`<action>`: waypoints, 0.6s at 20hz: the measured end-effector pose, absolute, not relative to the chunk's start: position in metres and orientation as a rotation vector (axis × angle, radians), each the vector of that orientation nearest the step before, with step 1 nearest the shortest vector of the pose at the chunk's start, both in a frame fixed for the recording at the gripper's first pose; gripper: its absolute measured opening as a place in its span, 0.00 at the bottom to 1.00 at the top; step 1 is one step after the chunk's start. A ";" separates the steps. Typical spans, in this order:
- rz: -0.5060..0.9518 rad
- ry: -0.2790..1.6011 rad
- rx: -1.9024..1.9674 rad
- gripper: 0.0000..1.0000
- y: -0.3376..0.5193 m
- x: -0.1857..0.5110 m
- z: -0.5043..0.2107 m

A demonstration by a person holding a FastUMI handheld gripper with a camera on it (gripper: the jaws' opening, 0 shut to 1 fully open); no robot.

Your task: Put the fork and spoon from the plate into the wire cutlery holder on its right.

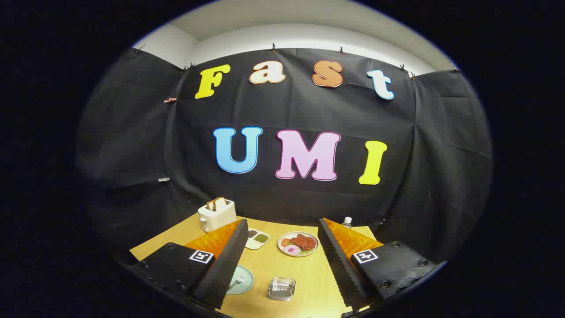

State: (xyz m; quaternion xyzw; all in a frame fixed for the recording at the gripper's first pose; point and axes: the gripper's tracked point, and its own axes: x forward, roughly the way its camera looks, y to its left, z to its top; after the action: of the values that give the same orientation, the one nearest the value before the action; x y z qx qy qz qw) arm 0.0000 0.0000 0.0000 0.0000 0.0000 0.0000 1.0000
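Jaws apart; fork (239,280) tines point toward holder (282,289).

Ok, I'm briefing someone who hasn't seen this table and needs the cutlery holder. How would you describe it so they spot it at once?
Start at the wooden table and find the pale green plate with a fork on it, beside the open tool's left finger. Just right of that plate, between the fingers, sits the cutlery holder. It is the one small, square, see-through wire box; its neighbours are dishes.
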 end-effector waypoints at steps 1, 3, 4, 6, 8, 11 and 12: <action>-0.001 0.001 -0.001 0.98 0.000 0.000 0.000; -0.002 0.004 -0.001 0.98 -0.001 0.002 0.000; -0.003 0.004 0.000 0.98 -0.002 0.003 -0.001; -0.004 0.006 -0.001 0.98 -0.002 0.004 -0.001; -0.006 0.007 -0.002 0.98 -0.004 0.005 -0.001; -0.007 0.010 0.000 0.98 -0.005 0.007 -0.002; -0.008 0.011 0.000 0.98 -0.005 0.009 -0.002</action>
State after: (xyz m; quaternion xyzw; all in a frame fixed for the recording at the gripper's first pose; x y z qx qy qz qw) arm 0.0088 -0.0054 -0.0021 -0.0001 0.0054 -0.0039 1.0000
